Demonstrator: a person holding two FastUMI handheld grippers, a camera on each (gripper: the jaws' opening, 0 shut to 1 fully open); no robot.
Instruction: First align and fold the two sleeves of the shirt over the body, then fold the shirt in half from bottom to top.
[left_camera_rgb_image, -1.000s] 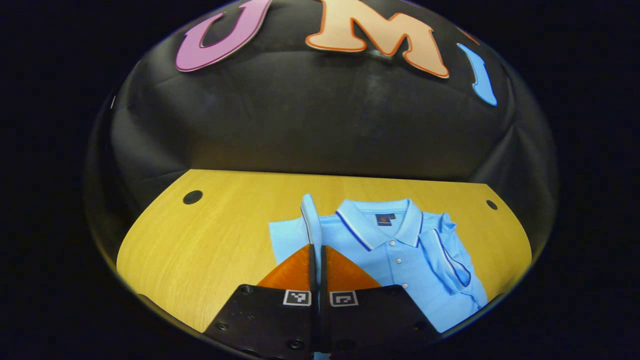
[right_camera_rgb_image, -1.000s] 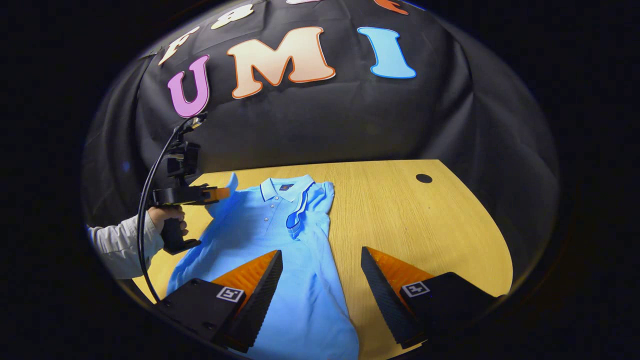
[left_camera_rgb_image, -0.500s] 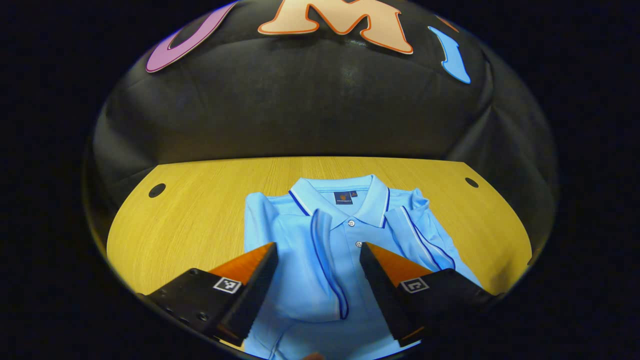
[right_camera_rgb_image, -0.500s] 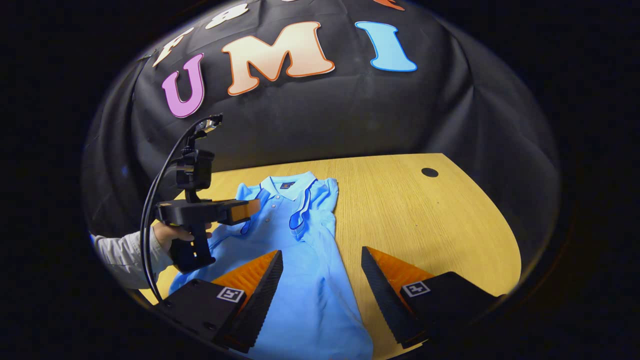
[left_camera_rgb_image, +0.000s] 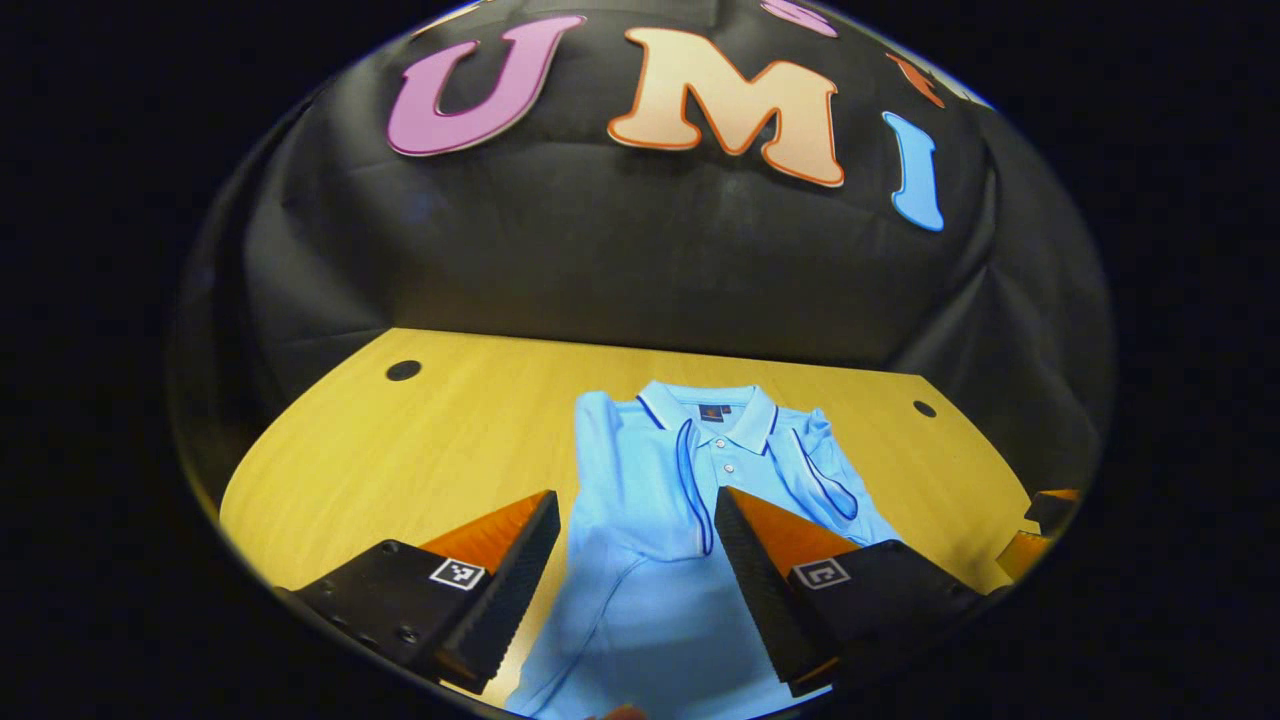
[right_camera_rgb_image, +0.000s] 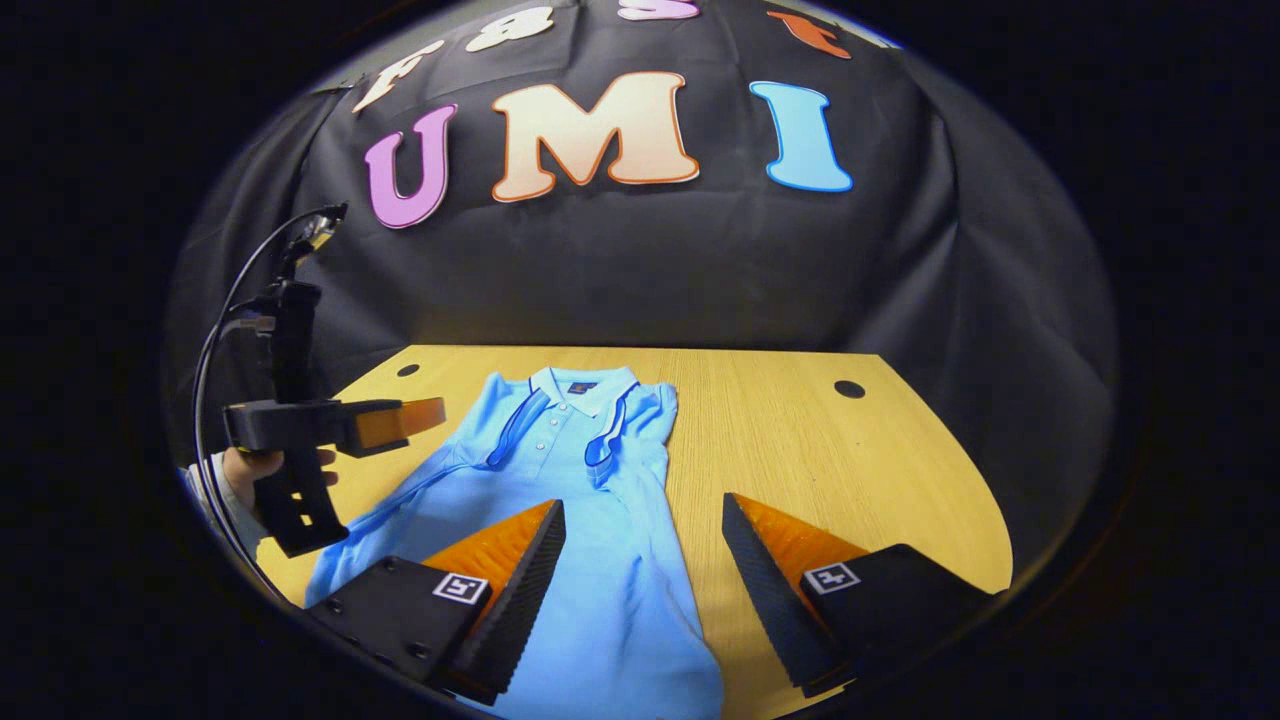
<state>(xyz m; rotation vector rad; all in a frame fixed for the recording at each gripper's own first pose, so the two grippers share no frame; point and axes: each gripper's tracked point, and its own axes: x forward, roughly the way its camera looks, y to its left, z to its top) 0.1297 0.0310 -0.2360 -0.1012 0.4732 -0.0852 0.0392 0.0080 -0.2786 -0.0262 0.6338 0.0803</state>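
Left gripper (left_camera_rgb_image: 635, 560) let go of left sleeve (left_camera_rgb_image: 680, 490) since a second ago, backed off; sleeve now lies folded over shirt (right_camera_rgb_image: 580, 520) chest. Left fingers (left_camera_rgb_image: 500, 570) spread, holding nothing. Right gripper (right_camera_rgb_image: 645, 570) fingers spread too, hovering over shirt's lower half. Shirt flat on desk (right_camera_rgb_image: 800, 440), collar at far side, both sleeves in over body. Risk: bottom-to-top fold may drag loose sleeves out of line if hem gripped unevenly. No containers here.

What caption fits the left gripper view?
Open left gripper above a blue shirt, both sleeves folded in.
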